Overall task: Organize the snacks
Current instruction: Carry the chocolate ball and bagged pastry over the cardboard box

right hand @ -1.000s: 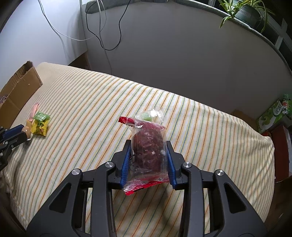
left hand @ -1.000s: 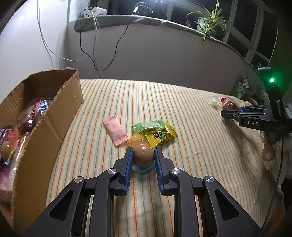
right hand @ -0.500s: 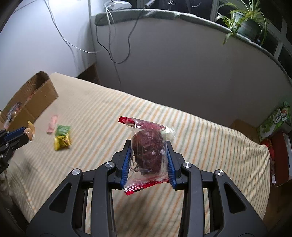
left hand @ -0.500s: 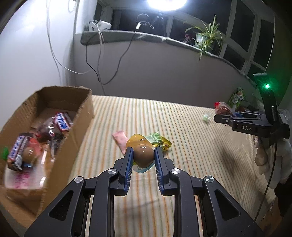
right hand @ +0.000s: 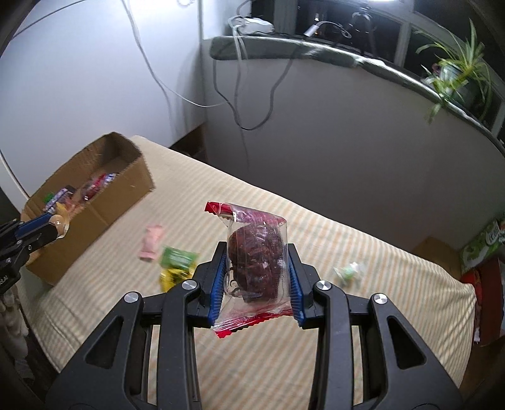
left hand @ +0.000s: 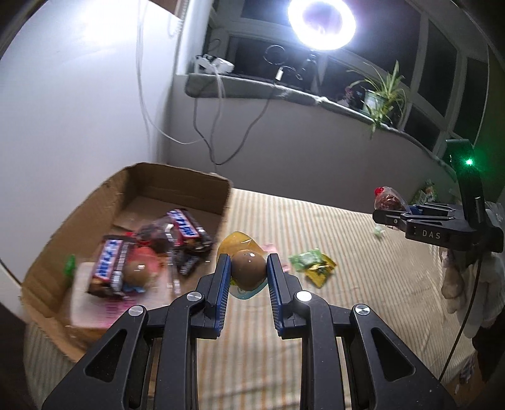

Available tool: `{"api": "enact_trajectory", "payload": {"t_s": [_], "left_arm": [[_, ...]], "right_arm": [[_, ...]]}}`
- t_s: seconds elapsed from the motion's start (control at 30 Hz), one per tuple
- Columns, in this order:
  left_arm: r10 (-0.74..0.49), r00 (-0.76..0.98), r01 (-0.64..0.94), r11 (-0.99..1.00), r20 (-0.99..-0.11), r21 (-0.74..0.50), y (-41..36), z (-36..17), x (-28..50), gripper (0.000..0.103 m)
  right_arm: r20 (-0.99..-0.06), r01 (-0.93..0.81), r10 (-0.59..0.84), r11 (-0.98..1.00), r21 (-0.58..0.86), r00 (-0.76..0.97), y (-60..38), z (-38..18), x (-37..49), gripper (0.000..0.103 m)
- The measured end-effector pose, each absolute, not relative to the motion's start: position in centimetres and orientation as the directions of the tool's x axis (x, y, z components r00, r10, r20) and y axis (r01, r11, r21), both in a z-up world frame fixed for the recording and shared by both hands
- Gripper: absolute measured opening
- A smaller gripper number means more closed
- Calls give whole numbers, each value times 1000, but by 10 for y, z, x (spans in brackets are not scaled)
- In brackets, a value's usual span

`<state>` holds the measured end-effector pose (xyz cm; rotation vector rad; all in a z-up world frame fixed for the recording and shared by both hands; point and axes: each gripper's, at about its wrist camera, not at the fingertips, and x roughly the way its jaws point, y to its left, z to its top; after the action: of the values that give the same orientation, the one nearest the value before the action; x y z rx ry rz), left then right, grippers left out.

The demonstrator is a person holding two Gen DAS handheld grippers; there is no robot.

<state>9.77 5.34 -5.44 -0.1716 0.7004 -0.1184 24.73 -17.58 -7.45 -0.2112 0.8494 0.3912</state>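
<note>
My left gripper [left hand: 247, 272] is shut on a brown egg-shaped snack in a yellow wrapper [left hand: 247, 270], held in the air just right of the cardboard box [left hand: 186, 186]. The box holds several snacks, among them Snickers bars [left hand: 186, 227]. My right gripper [right hand: 257, 263] is shut on a clear red-edged packet with a dark red snack [right hand: 255, 261], held high above the striped table [right hand: 363, 315]. The right gripper also shows in the left wrist view [left hand: 386, 206]. A pink packet [right hand: 151, 241], a green packet [right hand: 178, 258] and a yellow packet [right hand: 172, 277] lie on the table.
A small pale green candy [right hand: 348, 271] lies on the table at the right. Green and red boxes [right hand: 483, 246] stand beyond the table's right edge. A grey ledge with cables and a plant [right hand: 457, 72] runs behind. A ring light [left hand: 322, 23] glares above.
Both grippers have risen and swung left towards the cardboard box, each still holding its snack. The box now fills more of the left wrist view.
</note>
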Motion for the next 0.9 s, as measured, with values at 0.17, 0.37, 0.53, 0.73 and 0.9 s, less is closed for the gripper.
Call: {"api": "enact_trajectory", "payload": {"t_s": [0.17, 0.37, 0.53, 0.73, 0.9], "left_arm": [[-137, 773, 11, 979, -619, -204, 77, -50, 91, 22], [-105, 783, -34, 977, -613, -211, 104, -49, 84, 22], [-80, 785, -68, 975, -615, -212, 125, -49, 79, 22], [-52, 786, -108, 970, -616, -219, 148, -52, 76, 22], [-34, 783, -133, 966, -621, -221, 165, -56, 75, 22]], "right_arm": [[-755, -460, 281, 887, -32, 593, -142, -66, 243, 36], [-748, -514, 315, 857, -41, 585, -97, -60, 249, 36], [-751, -545, 339, 837, -34, 567, -62, -59, 258, 36], [-759, -571, 356, 820, -25, 545, -28, -63, 268, 36], [-770, -588, 360, 808, -24, 527, -3, -70, 277, 36]]}}
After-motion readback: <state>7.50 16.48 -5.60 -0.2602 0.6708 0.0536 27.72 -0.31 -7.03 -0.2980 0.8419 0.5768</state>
